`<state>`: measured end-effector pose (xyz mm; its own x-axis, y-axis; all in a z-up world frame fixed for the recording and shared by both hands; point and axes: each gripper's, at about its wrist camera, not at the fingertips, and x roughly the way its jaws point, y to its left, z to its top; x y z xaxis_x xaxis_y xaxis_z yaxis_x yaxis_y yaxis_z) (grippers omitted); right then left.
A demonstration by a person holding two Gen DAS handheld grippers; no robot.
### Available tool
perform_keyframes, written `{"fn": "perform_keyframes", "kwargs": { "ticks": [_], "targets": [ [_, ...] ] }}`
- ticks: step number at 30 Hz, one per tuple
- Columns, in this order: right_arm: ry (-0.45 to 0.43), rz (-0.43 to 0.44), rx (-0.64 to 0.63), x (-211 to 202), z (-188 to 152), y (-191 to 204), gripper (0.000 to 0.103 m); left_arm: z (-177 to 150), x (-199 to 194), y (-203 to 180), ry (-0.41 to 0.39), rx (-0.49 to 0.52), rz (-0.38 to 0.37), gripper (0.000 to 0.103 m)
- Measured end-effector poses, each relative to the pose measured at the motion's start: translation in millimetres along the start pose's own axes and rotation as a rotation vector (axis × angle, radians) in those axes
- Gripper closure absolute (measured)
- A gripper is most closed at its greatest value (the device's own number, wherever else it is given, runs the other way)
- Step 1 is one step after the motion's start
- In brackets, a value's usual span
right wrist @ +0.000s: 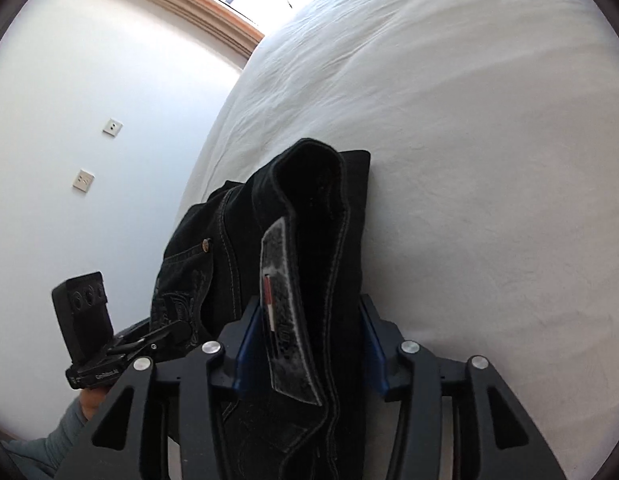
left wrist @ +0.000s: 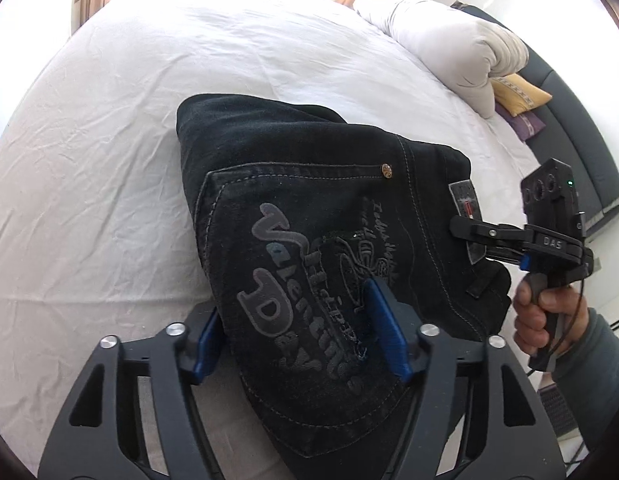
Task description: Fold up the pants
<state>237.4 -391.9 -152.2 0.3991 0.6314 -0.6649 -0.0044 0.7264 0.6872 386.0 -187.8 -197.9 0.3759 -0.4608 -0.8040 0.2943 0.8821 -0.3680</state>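
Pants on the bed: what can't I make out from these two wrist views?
- Left wrist view: the pants' near end is cut off by the bottom edge and the left hand-held gripper.
- Right wrist view: the layers underneath are hidden by the waistband.
- Both views: the embroidered lettering is too small to read.

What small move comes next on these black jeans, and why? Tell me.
Probably draw both grippers back off the jeans. The left gripper and right gripper stand open around the folded bundle lying on the bed, pads apparently not pressing, so the fold looks done.
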Motion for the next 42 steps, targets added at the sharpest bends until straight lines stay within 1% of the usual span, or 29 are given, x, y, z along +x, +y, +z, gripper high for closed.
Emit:
{"fn": "perform_keyframes", "kwargs": {
  "ticks": [1,2,3,5,7,10,12,13,14,15,16,17,18,19,20,22,25,26,28,30,31,33,38,42],
  "targets": [
    [-0.009,0.001,0.004,-3.7,-2.5,-0.7,0.051,2.0,-1.0,-5.1,0.001,0.01,0.035,0.025],
    [-0.017,-0.011,0.003,-8.0,-5.1,0.3,0.047,-1.8,-7.8,0.2,-0.002,0.018,0.065,0.023],
    [-0.026,-0.03,0.001,-11.7,-6.9,4.0,0.041,-2.9,-12.7,-5.3,-0.009,0.024,0.089,0.019],
    [-0.058,-0.067,0.007,-25.4,-15.0,8.6,0.033,-4.7,-29.5,-13.1,-0.054,0.028,0.124,0.013],
    [-0.105,-0.125,-0.002,-39.1,-23.4,19.5,0.032,-10.3,-50.1,-21.7,-0.108,0.031,0.163,0.001],
    [-0.191,-0.194,-0.045,-68.0,-44.8,42.2,0.028,-20.3,-80.9,-44.9,-0.162,0.064,0.256,0.0],
    [-0.259,-0.252,-0.091,-87.6,-57.5,64.4,0.025,-31.2,-102.6,-59.5,-0.214,0.076,0.298,0.0],
    [-0.295,-0.282,-0.126,-99.0,-65.1,78.5,0.024,-36.1,-117.1,-68.9,-0.253,0.077,0.323,0.0],
    [-0.334,-0.317,-0.165,-111.9,-74.0,92.2,0.02,-38.2,-126.7,-77.9,-0.278,0.075,0.346,0.0],
    [-0.38,-0.354,-0.206,-122.8,-82.6,108.4,0.013,-44.2,-140.9,-82.7,-0.302,0.074,0.378,0.0],
    [-0.432,-0.386,-0.248,-134.4,-92.0,126.0,0.01,-50.6,-155.6,-94.9,-0.334,0.08,0.422,0.0],
    [-0.491,-0.407,-0.29,-146.4,-102.0,142.5,0.002,-55.8,-169.6,-100.0,-0.361,0.09,0.451,0.0],
    [-0.549,-0.415,-0.329,-158.3,-110.1,155.3,0.0,-63.4,-185.2,-109.4,-0.404,0.106,0.484,0.0],
    [-0.607,-0.417,-0.37,-169.6,-120.0,170.2,0.0,-69.4,-198.0,-118.3,-0.444,0.118,0.509,0.0],
    [-0.645,-0.418,-0.403,-178.3,-127.8,183.7,0.0,-76.2,-216.3,-125.2,-0.485,0.128,0.534,0.0],
    [-0.688,-0.427,-0.447,-194.6,-139.9,207.2,0.0,-86.4,-249.7,-140.5,-0.553,0.137,0.571,0.0],
    [-0.729,-0.421,-0.484,-214.1,-148.1,240.0,0.0,-95.4,-281.3,-160.8,-0.606,0.145,0.607,0.0],
    [-0.742,-0.413,-0.487,-220.1,-151.0,249.3,0.0,-96.4,-292.0,-165.5,-0.603,0.141,0.608,0.0],
    [-0.773,-0.399,-0.485,-235.1,-159.6,266.1,0.0,-96.5,-309.9,-169.6,-0.587,0.11,0.57,0.0],
    [-0.763,-0.371,-0.498,-244.2,-164.1,279.7,0.0,-97.5,-322.9,-171.5,-0.583,0.062,0.548,0.0],
    [-0.755,-0.372,-0.504,-245.4,-165.6,285.3,0.0,-98.3,-327.4,-172.4,-0.572,0.048,0.542,0.0],
    [-0.743,-0.412,-0.504,-247.8,-168.9,293.3,0.0,-100.7,-332.2,-174.2,-0.555,0.03,0.53,0.0],
    [-0.683,-0.449,-0.468,-244.6,-176.1,297.0,0.0,-107.7,-326.1,-178.8,-0.504,0.016,0.508,0.0],
    [-0.621,-0.507,-0.407,-235.0,-176.1,288.0,0.0,-109.2,-311.5,-176.0,-0.455,0.001,0.479,0.0]
  ]
}}
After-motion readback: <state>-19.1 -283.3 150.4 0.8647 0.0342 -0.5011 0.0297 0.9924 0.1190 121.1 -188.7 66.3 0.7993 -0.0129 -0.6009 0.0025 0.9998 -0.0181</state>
